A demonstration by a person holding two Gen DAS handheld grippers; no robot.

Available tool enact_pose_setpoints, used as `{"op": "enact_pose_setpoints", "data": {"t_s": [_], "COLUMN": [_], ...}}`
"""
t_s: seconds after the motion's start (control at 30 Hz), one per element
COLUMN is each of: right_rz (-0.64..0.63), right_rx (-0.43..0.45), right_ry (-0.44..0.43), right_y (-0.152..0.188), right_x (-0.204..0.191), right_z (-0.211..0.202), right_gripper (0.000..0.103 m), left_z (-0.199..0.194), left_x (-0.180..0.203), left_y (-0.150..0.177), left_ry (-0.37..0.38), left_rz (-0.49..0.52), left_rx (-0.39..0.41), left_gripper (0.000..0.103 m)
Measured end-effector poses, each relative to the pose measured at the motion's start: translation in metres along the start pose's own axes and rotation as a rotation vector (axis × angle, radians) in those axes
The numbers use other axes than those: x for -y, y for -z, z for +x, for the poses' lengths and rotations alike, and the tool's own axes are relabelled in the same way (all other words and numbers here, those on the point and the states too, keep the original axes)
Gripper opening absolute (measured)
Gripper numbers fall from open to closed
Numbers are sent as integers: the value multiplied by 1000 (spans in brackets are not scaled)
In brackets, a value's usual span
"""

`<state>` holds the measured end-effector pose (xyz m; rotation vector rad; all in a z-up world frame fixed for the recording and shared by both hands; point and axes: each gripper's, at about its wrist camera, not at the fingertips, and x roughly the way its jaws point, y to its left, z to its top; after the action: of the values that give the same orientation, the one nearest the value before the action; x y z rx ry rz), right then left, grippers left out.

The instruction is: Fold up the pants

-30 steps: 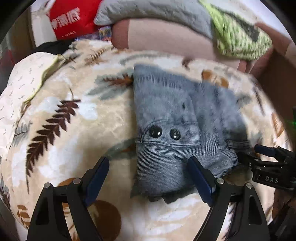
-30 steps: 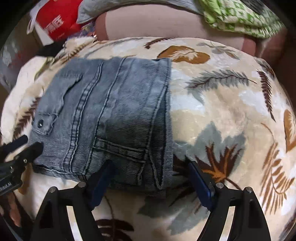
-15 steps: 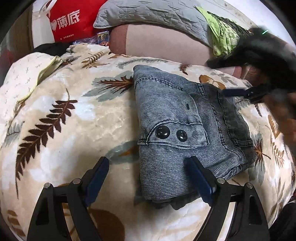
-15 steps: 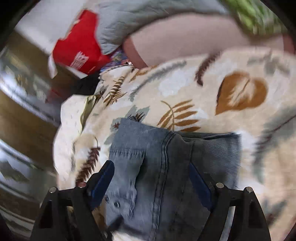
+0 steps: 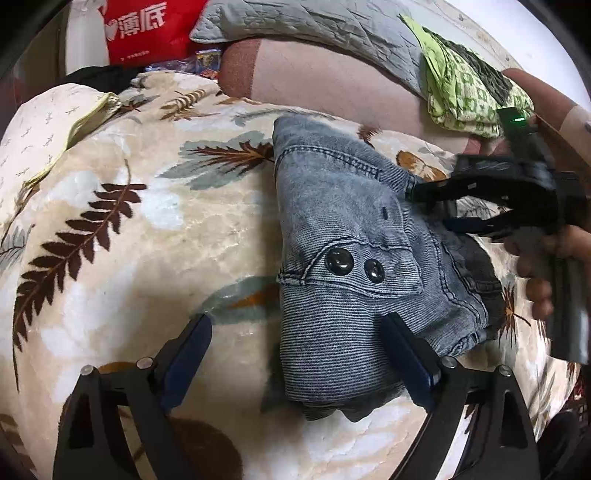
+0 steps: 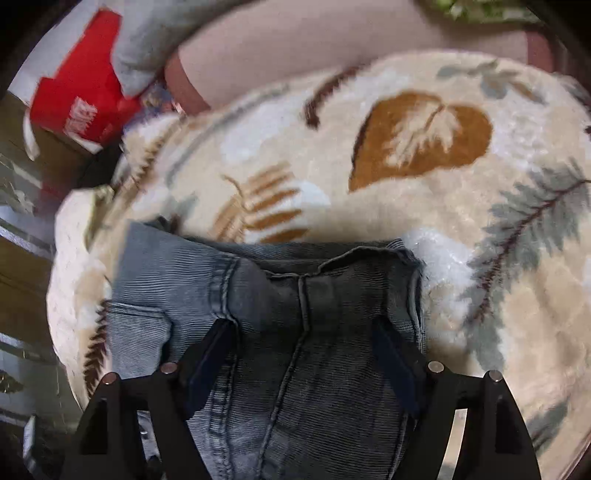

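On a plush leaf-print blanket (image 5: 110, 229), nearest the lens: left gripper (image 5: 299, 354) spread wide and gripping nothing, one blue pad over bare blanket, the other lying against the near end of the folded pants (image 5: 343, 236). Just beyond, grey-blue denim stacked in a compact bundle at mid-blanket, a flap pocket with two dark snaps (image 5: 352, 264) facing up. Farther along, right gripper (image 5: 424, 206) reaching in from the side toward the far, upper edge of the bundle; seen from its own camera, right gripper (image 6: 306, 354) parted above the dark seamed panel, fingers apart and closed on no cloth, though contact with the fabric hard to judge. Behind, a pinkish cushion (image 5: 325, 81), a grey quilt (image 5: 314, 22), a green patterned cloth (image 5: 465, 88) and a red bag (image 5: 144, 29).

Likely handling: thick, ribbed denim, fairly heavy and limp, apt to sag and spill its layers if lifted by one ply; not slippery, not fragile. Best hold probably through all layers at a folded edge or corner, one gripper at each end, well clear of the snaps.
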<state>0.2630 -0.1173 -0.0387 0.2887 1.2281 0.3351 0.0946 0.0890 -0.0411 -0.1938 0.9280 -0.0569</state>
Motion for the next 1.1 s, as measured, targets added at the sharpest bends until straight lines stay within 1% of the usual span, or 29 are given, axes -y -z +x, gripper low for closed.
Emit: {"op": "enact_pose_setpoints", "data": {"t_s": [0.03,0.1,0.13,0.17,0.2,0.23,0.27,0.3,0.33,0.37,0.4,0.43,0.5,0.53,0.57,0.67,0.73,0.8,0.87,0.9,0.97,1.1], "right_rz": [-6,-30,-58,-69,-70,-81,-116,-152,-180,-181,-156,-129,-158,-199,-222,-228,-228,-235,-243,-244,-242,-255], "right_rx": [16,66,99,107,109,102,77,44,-2,-17,28,51,116,169,202,259,305,340,391,405,441,482], "right_ry": [-10,7,-3,-29,-51,-39,24,111,179,170,151,144,149,173,185,194,200,218,234,234,242,256], "right_y": [4,15,27,37,56,67,82,94,103,110,114,115,118,124,131,154,177,185,203,201,211,214], "right_x": [-4,-10,-14,-16,-15,-14,-13,-9,-4,3,7,6,-1,-8,-10,-10,-6,-7,-3,-1,4,11], "right_z": [-11,-34,-50,-60,-69,-69,-62,-50,-35,-29,-37,-52,-73,-90,-101,-122,-131,-135,-139,-142,-150,-155], "right_gripper": [81,81,81,81,81,81,81,81,83,83,83,83,83,83,83,85,86,86,86,86,86,87], "left_z": [0,-1,-2,-3,-3,-4,-4,-4,-4,-6,-11,-17,-27,-33,-38,-52,-59,-64,-67,-68,-69,-70], "left_x": [-1,-1,0,1,2,2,3,3,5,7,9,11,16,18,21,29,35,38,43,45,49,58], "left_y": [0,1,1,2,2,2,2,1,1,1,2,2,3,4,6,14,20,25,30,31,33,35], "left_ry": [3,3,-1,-7,-13,-19,-23,-26,-25,-37,-50,-65,-79,-79,-78,-88,-91,-101,-117,-124,-144,-172], "left_rz": [-8,-19,-17,-10,-3,1,0,-2,3,7,15,26,36,37,40,55,65,68,68,69,70,71], "left_rx": [-1,0,5,11,16,20,21,21,11,9,18,27,32,30,33,44,46,37,34,32,29,24], "left_gripper": [93,93,93,93,93,93,93,93,93,93,93,93,93,93,93,93,93,93,93,93,93,93]}}
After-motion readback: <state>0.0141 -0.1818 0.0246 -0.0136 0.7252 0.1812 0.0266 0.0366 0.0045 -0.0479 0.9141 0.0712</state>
